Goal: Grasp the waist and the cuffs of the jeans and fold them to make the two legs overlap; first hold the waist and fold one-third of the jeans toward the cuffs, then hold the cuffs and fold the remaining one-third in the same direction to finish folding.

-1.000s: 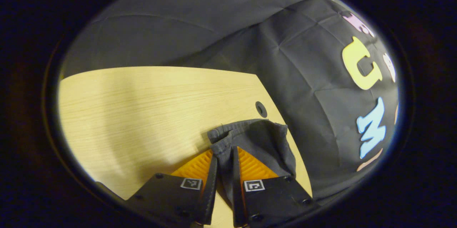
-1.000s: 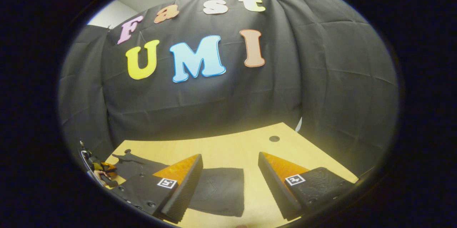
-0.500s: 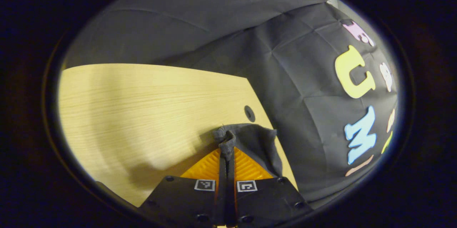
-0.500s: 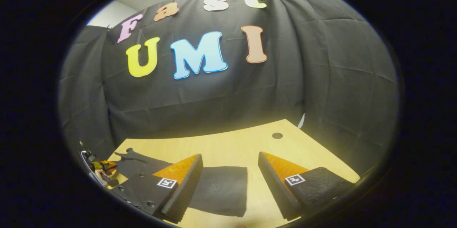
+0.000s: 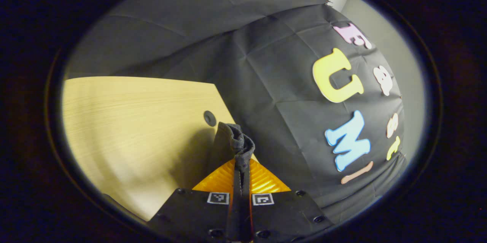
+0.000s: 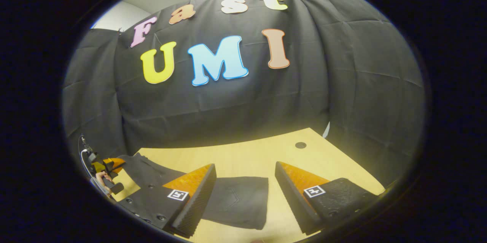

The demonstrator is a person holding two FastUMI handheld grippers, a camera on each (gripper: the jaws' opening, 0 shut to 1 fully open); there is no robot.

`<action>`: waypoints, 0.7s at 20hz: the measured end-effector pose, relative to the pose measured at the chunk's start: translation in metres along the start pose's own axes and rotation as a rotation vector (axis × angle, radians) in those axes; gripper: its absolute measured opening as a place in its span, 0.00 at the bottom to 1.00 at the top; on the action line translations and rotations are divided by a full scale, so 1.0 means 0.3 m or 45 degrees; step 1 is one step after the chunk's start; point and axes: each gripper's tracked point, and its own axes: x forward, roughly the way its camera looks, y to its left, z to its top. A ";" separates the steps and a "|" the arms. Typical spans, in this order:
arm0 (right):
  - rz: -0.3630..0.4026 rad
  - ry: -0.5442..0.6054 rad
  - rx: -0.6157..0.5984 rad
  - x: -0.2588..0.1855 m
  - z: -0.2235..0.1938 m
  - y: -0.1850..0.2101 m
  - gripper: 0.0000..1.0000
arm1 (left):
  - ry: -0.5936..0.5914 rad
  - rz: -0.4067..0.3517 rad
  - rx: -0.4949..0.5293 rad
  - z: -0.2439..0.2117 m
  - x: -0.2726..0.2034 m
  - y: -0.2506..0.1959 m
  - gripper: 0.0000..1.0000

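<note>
1. Left gripper view: the left gripper (image 5: 241, 174) is clamped tight on a bunched end of the jeans (image 5: 236, 144), both fingers pinching the dark cloth, which stands up just beyond the tips above the table (image 5: 133, 121).
2. From the right gripper view, the right gripper (image 6: 245, 197) hangs with its fingers spread wide and nothing between them, above the nearer end of the garment lying flat on the wood.
3. The jeans run long-ways from under that spread gripper away to the far left, where the other gripper and a hand lift the far end.
4. So the right side is nearer the flat end; I judge a straight drop would reach it.
5. Whether the pinched end is waist or cuffs is hard to tell; the garment's middle is hidden behind a finger.
</note>
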 end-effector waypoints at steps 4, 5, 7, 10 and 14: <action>0.033 -0.032 0.002 -0.035 0.022 0.010 0.89 | 0.084 -0.136 0.018 -0.150 -0.045 -0.228 0.08; 0.046 -0.043 0.004 -0.046 0.026 0.015 0.93 | 0.111 -0.164 0.029 -0.202 -0.053 -0.287 0.08; 0.067 -0.061 0.006 -0.059 0.041 0.015 0.89 | 0.175 -0.217 0.057 -0.308 -0.086 -0.391 0.08; 0.101 -0.089 0.002 -0.068 0.072 0.009 0.89 | 0.256 -0.279 0.117 -0.469 -0.151 -0.525 0.08; 0.163 -0.122 -0.037 -0.076 0.089 0.007 0.95 | 0.365 -0.327 0.198 -0.712 -0.227 -0.670 0.08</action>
